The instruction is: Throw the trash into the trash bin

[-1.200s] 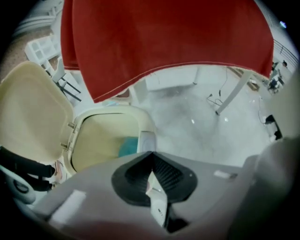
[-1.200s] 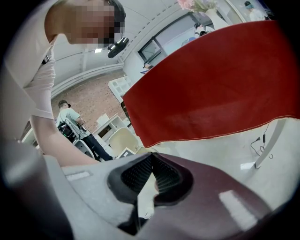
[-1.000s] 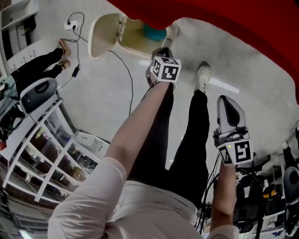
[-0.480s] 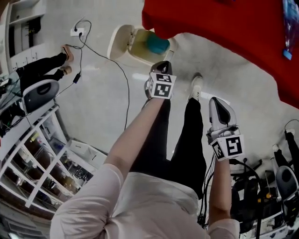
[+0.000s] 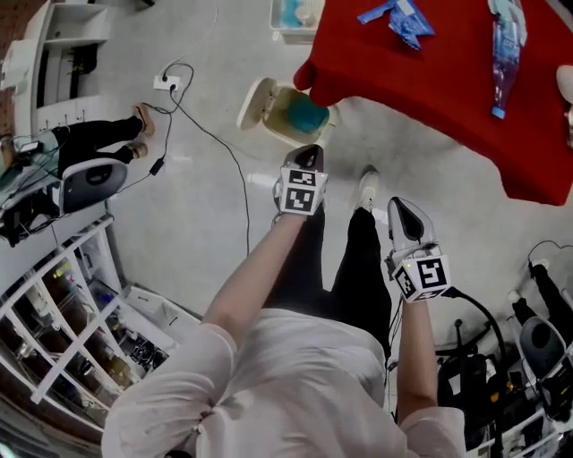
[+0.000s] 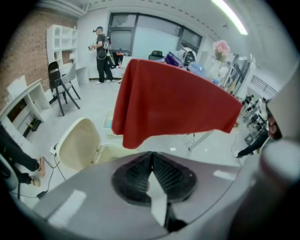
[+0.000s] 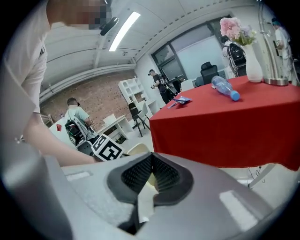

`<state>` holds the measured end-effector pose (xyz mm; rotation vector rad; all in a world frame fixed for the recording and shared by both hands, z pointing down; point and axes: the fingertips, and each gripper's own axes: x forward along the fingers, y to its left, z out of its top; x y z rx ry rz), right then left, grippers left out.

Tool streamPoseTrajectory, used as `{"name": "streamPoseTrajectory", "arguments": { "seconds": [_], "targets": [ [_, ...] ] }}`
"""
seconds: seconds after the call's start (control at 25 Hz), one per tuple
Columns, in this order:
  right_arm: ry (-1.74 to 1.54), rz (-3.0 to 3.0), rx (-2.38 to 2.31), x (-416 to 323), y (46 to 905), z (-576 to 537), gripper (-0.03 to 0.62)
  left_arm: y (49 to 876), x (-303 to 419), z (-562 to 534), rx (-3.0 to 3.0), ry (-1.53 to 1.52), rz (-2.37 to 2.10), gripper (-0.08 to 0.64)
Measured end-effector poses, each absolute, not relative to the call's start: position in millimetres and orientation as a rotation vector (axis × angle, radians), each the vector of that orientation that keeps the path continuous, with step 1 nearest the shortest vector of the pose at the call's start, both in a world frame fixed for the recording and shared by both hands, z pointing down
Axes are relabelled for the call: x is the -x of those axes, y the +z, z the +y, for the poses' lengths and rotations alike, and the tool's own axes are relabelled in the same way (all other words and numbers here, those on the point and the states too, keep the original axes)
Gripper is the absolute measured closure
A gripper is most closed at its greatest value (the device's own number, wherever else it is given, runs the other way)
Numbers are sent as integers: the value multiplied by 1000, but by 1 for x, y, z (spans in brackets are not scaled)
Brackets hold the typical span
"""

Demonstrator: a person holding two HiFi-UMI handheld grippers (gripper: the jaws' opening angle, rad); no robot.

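Left gripper (image 5: 308,156), right gripper (image 5: 399,211) jaws pressed together, empty; trash bin (image 5: 288,109) beyond left.

A cream trash bin (image 5: 276,121) stands on the floor at the corner of a red-draped bench (image 5: 430,89). Its hinged lid (image 5: 255,101) is flipped fully open and a teal lining shows inside. On the bench top, well apart from the bin, lie a crumpled blue wrapper (image 5: 394,16) and a clear, blue-capped plastic bottle (image 5: 504,49) on its side.
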<state>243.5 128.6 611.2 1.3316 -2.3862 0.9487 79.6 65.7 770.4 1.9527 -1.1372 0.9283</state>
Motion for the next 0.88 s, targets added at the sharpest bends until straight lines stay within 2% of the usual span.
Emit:
{"name": "streamPoseTrajectory", "arguments": {
  "seconds": [0.88],
  "targets": [
    [788,-2478,-1268,-213,454,134,592,522,-45,99,-2236,651,-1155,556]
  ]
}}
